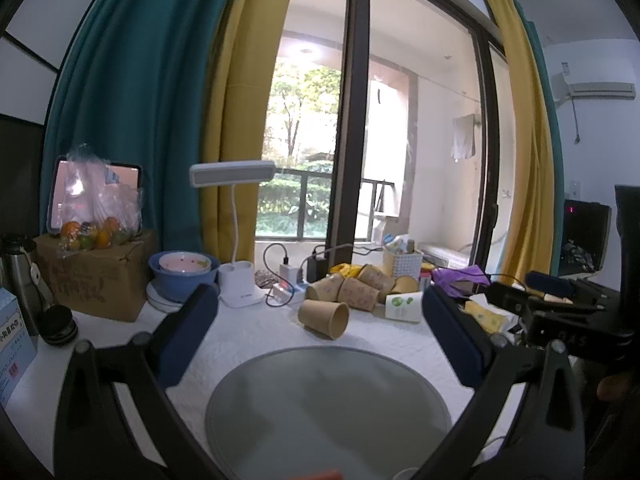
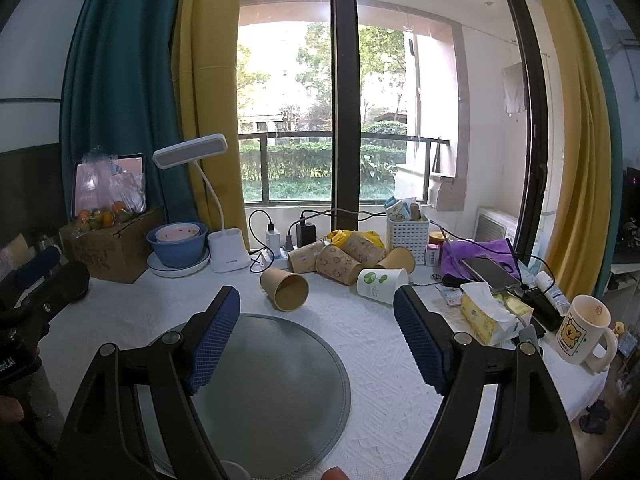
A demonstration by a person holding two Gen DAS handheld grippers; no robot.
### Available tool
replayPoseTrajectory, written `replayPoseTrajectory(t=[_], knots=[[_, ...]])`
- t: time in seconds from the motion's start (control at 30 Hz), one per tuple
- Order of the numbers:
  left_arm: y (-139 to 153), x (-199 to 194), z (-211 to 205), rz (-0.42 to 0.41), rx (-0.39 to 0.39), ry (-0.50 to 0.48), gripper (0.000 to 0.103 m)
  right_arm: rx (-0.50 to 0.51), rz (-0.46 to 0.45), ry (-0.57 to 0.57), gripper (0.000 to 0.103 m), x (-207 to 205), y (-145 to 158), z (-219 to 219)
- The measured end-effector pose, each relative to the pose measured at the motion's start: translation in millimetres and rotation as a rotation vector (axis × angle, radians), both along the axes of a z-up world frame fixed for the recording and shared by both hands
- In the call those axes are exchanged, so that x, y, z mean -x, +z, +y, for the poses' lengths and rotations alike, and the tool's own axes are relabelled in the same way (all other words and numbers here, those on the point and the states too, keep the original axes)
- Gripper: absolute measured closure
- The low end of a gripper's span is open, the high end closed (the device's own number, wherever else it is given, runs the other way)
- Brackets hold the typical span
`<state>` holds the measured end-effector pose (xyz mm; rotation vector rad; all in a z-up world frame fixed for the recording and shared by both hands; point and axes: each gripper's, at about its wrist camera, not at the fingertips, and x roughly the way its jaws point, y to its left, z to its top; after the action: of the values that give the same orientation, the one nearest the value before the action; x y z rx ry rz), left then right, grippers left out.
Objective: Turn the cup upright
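Note:
A plain brown paper cup [image 1: 325, 319] [image 2: 285, 288] lies on its side on the white tablecloth, its mouth toward me, just beyond a round grey mat [image 1: 328, 408] [image 2: 276, 384]. Behind it lies a heap of several patterned paper cups [image 1: 356, 286] [image 2: 340, 258] and a white cup with green print [image 1: 403, 306] [image 2: 380, 280], also on their sides. My left gripper [image 1: 320, 320] is open and empty above the mat, short of the brown cup. My right gripper [image 2: 318, 316] is open and empty, the cup just beyond its left finger.
A white desk lamp [image 2: 224, 254], blue bowl [image 2: 176, 246], cardboard box with fruit [image 2: 108, 244] stand at the back left. A white basket [image 2: 407, 234], purple cloth with a phone [image 2: 486, 268], tissue box [image 2: 494, 314] and cartoon mug [image 2: 582, 330] stand at the right. Chargers and cables [image 2: 280, 236] lie by the window.

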<state>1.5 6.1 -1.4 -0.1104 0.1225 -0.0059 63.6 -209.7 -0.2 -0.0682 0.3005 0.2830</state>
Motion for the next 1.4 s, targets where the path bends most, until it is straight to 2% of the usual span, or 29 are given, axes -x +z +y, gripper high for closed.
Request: replayPoseTrajectory(t=[1.1, 1.23, 1.4], knots=[[0.2, -3.9, 2.2, 0.005, -0.004, -0.019, 0.000, 0.003, -0.003, -0.001, 0.021, -2.8, -0.7, -1.3], [-2.0, -22.4, 1.3, 0.048, -0.050, -0.053, 0.000, 0.008, 0.009, -0.007, 0.021, -14.6, -2.4, -2.8], [-9.2, -65.9, 2.7, 0.148, -0.167, -0.097, 0.000, -0.008, 0.088, -0.027, 0.021, -47.6, -17.2, -10.5]])
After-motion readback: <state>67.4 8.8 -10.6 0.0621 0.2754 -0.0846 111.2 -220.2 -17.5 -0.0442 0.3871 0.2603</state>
